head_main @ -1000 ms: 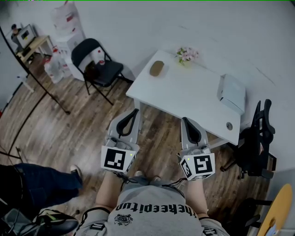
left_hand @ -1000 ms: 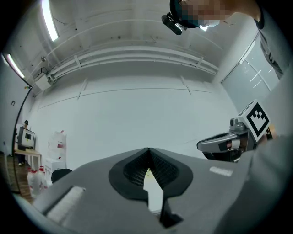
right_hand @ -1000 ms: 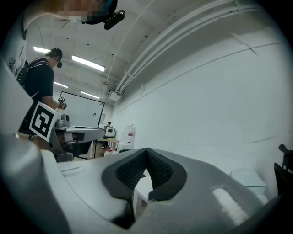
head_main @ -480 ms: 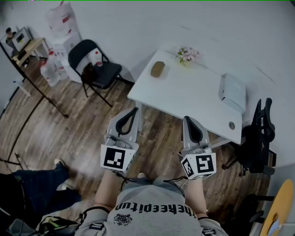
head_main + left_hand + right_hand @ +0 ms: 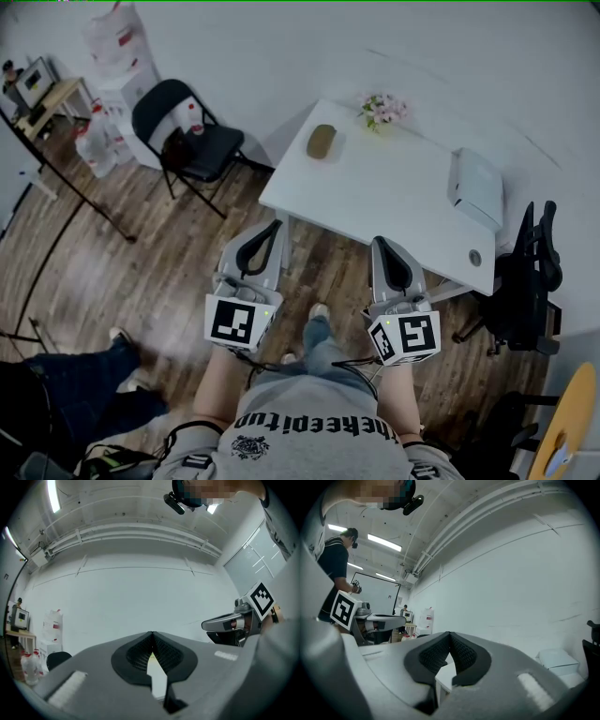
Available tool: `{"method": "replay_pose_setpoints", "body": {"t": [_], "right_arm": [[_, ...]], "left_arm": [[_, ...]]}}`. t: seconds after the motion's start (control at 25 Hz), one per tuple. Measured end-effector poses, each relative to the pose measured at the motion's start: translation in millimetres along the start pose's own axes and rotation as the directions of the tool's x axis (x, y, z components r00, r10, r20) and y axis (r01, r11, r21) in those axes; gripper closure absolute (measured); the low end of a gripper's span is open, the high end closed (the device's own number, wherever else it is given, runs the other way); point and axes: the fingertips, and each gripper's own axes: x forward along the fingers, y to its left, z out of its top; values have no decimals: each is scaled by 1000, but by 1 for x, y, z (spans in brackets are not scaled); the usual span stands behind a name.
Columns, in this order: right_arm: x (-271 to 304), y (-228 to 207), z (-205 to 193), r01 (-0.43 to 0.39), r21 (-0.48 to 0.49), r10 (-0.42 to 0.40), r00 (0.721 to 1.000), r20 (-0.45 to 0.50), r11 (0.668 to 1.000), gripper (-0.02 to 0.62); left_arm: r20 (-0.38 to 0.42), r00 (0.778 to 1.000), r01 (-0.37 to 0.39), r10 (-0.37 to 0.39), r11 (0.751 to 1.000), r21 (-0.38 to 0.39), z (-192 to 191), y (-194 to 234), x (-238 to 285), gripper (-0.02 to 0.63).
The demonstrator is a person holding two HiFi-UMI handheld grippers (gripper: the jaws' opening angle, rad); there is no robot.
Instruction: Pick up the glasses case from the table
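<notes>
Locate glasses case [image 5: 321, 141] at far left corner of table [image 5: 394, 192], long axis pointing away. Favour left gripper [image 5: 271, 228], nearer than right gripper [image 5: 381, 246]; both closed tight, empty.

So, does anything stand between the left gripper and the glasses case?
Nothing visible does. The case lies near the far left corner of the table, with only bare tabletop and floor between it and the left gripper. The flowers stand off to its right.
</notes>
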Motion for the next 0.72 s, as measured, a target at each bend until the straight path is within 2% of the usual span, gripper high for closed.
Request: {"method": "replay_pose_setpoints", "body": {"t": [0.28, 0.72], "right_arm": [[45, -17, -6, -29, 4, 29, 1000, 6, 1000, 592], [123, -68, -9, -76, 7, 76, 997, 15, 997, 592]], "left_arm": [[-3, 1000, -27, 27, 1000, 8, -11, 23, 34, 586], [-1, 998, -55, 55, 998, 24, -24, 50, 117, 586]]}}
